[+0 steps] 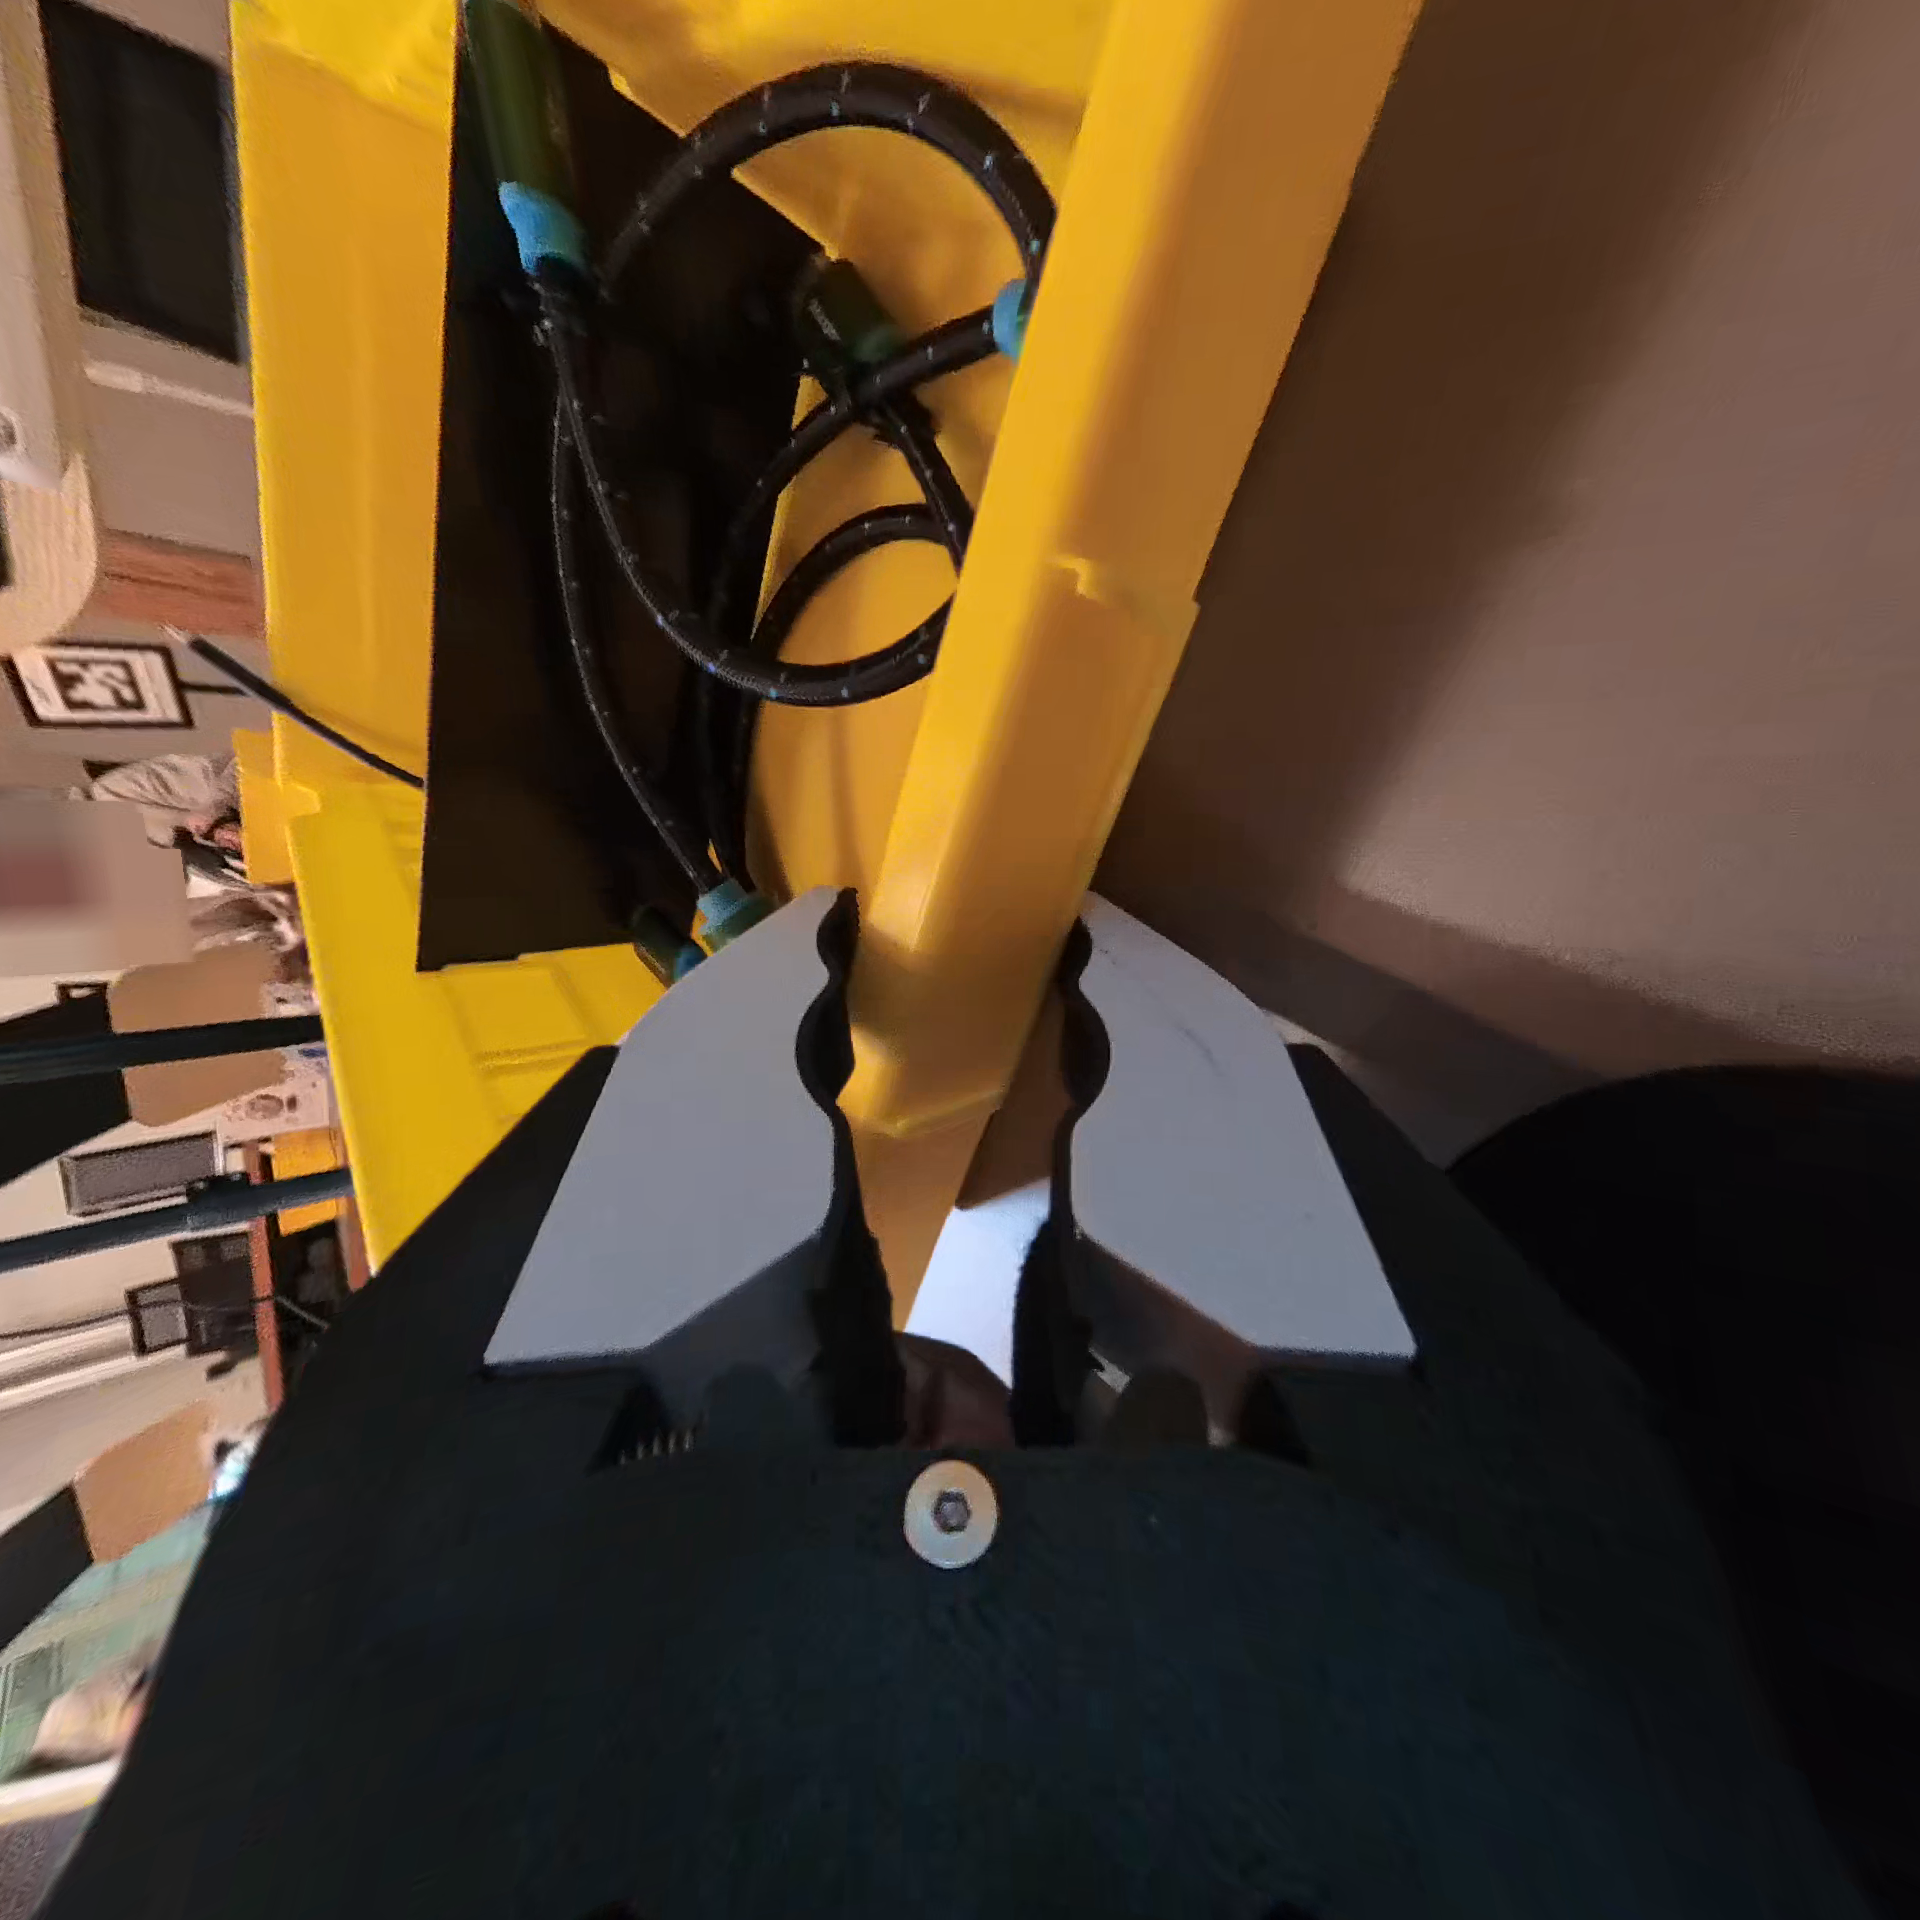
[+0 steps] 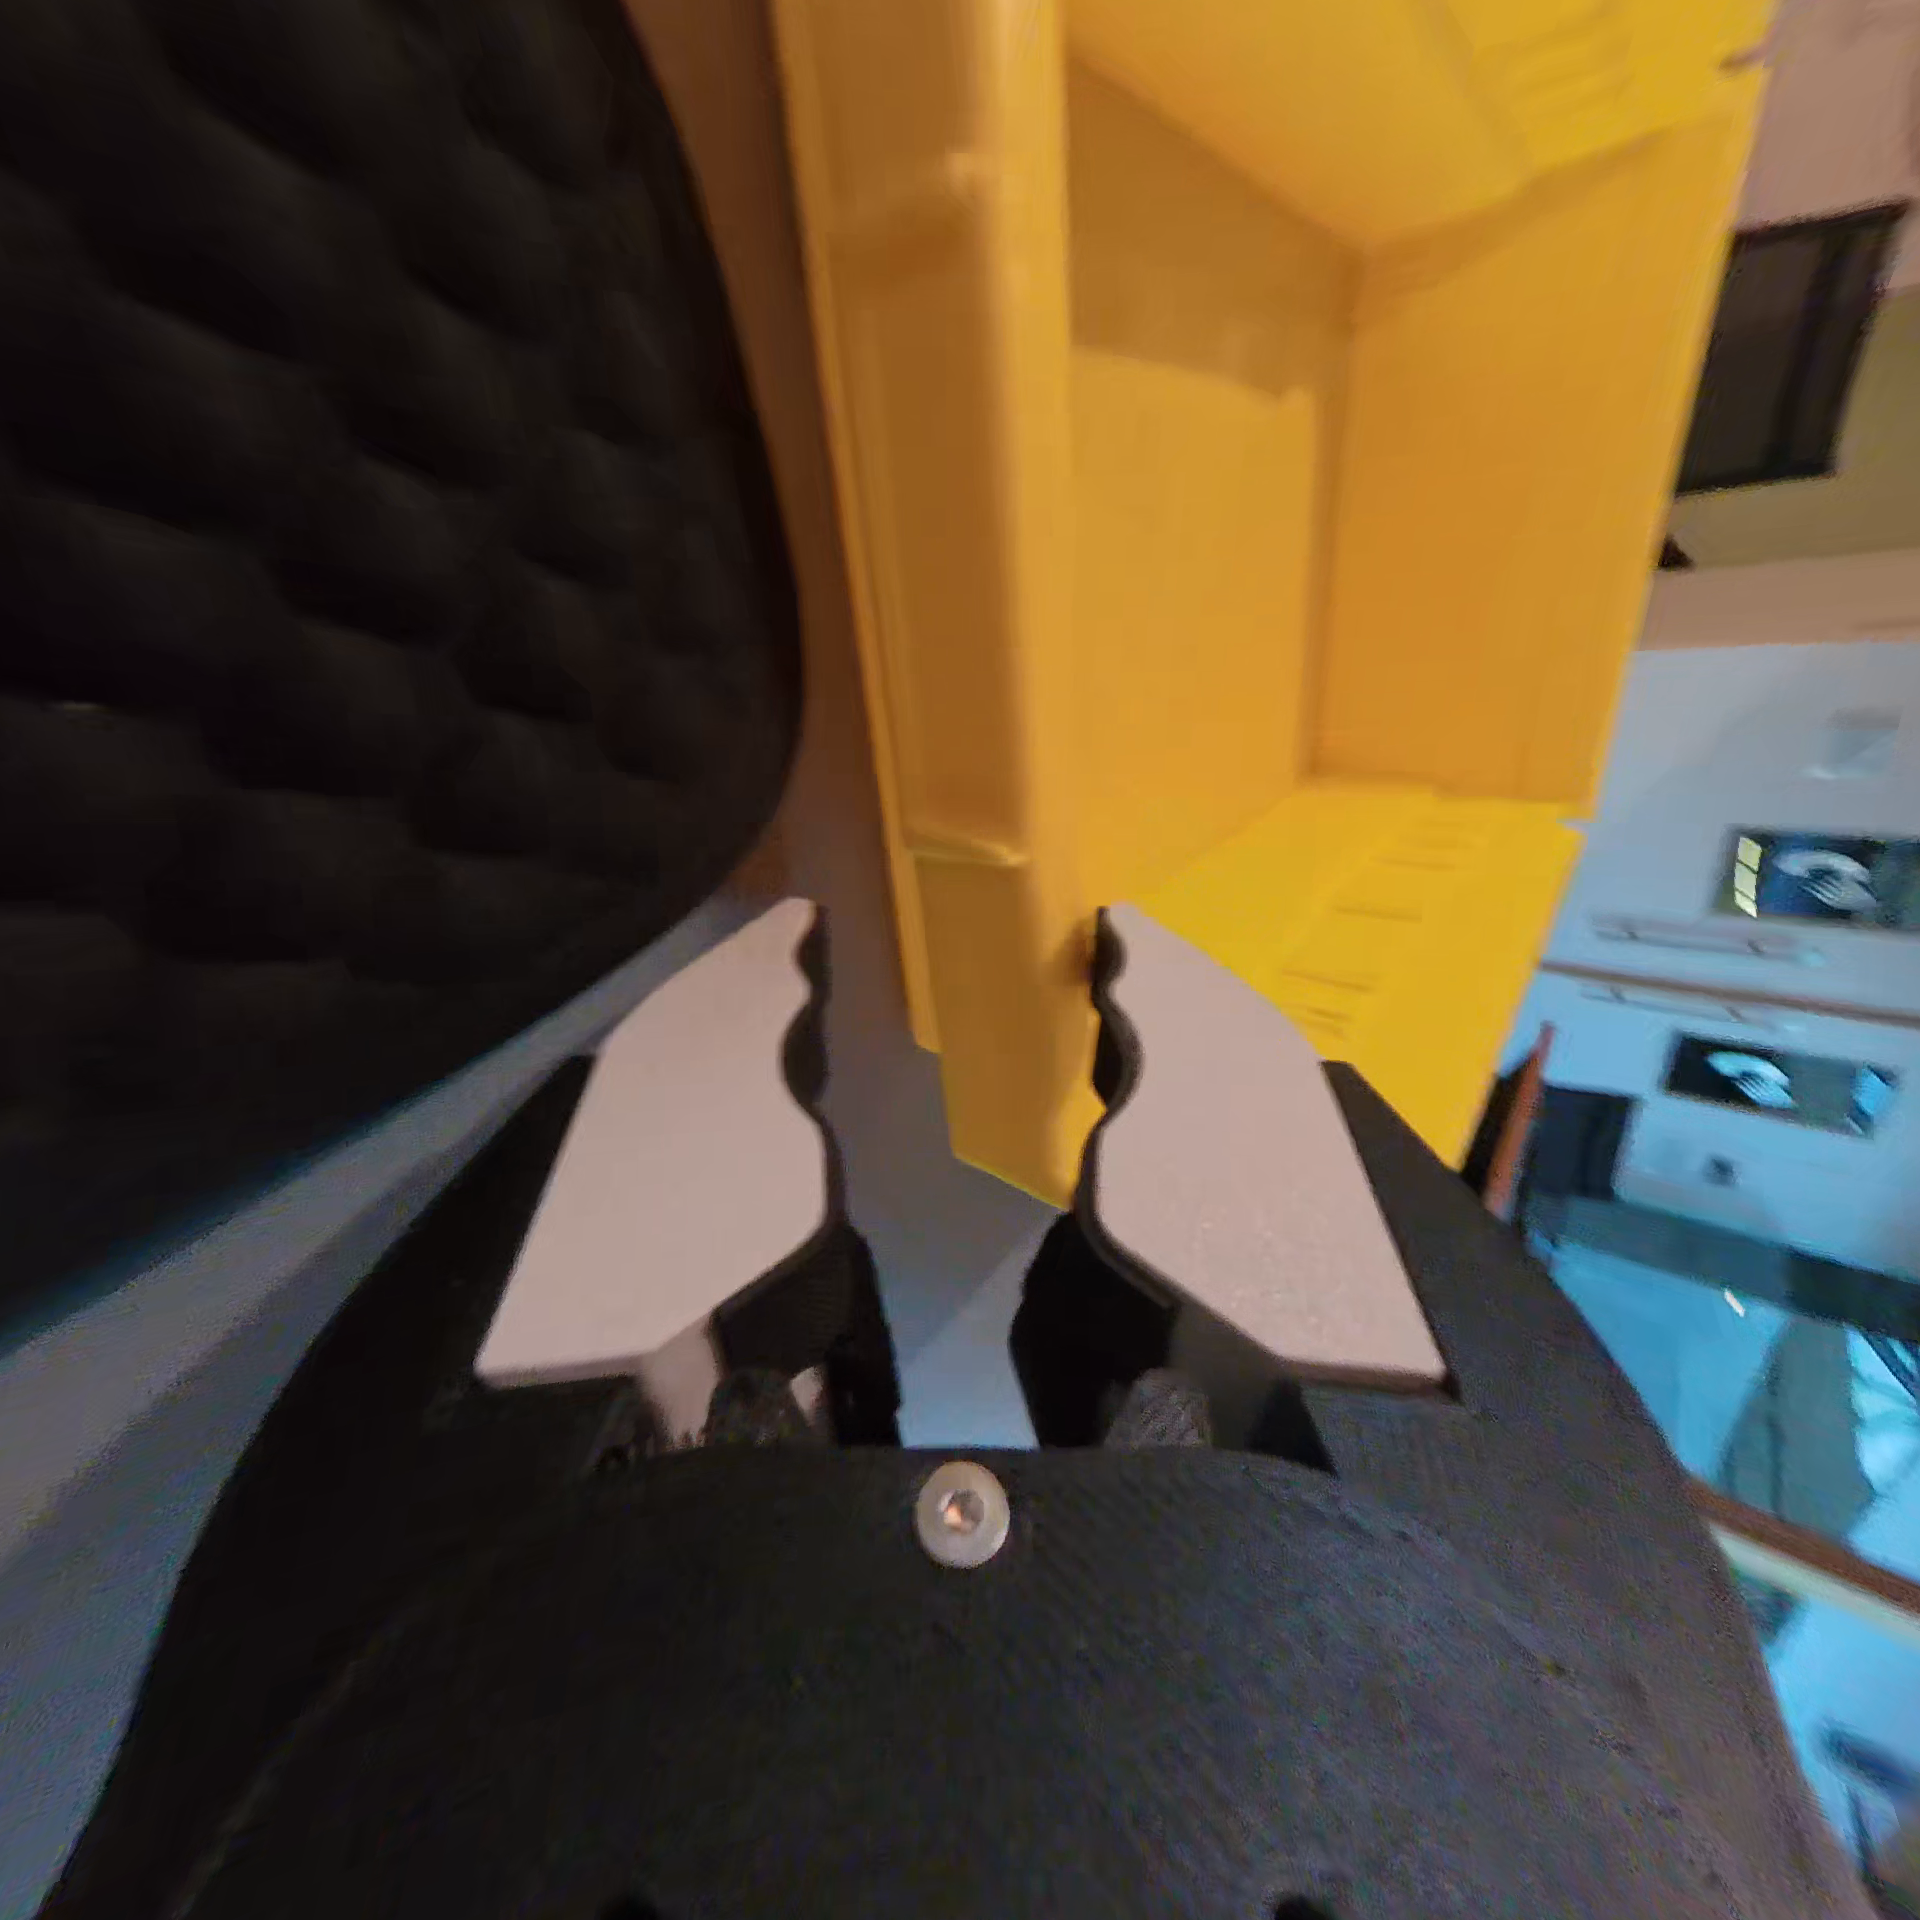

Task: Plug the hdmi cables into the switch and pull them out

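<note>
Left wrist view: the left gripper (image 1: pixel 961 925) clamps the rim of a yellow plastic bin (image 1: pixel 1081 644); braided black HDMI cables (image 1: pixel 831 665) lie coiled inside on a black panel (image 1: pixel 520 582). Right wrist view: the right gripper (image 2: pixel 961 935) straddles the bin's wall (image 2: pixel 997 987), one finger (image 2: pixel 1195 1122) touching, the other apart.

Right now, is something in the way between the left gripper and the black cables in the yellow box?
Yes. The left gripper is closed around the yellow box's wall, at its rim. The black cables lie coiled inside the box, just past that wall, beside a black switch. So the wall stands between them.
</note>
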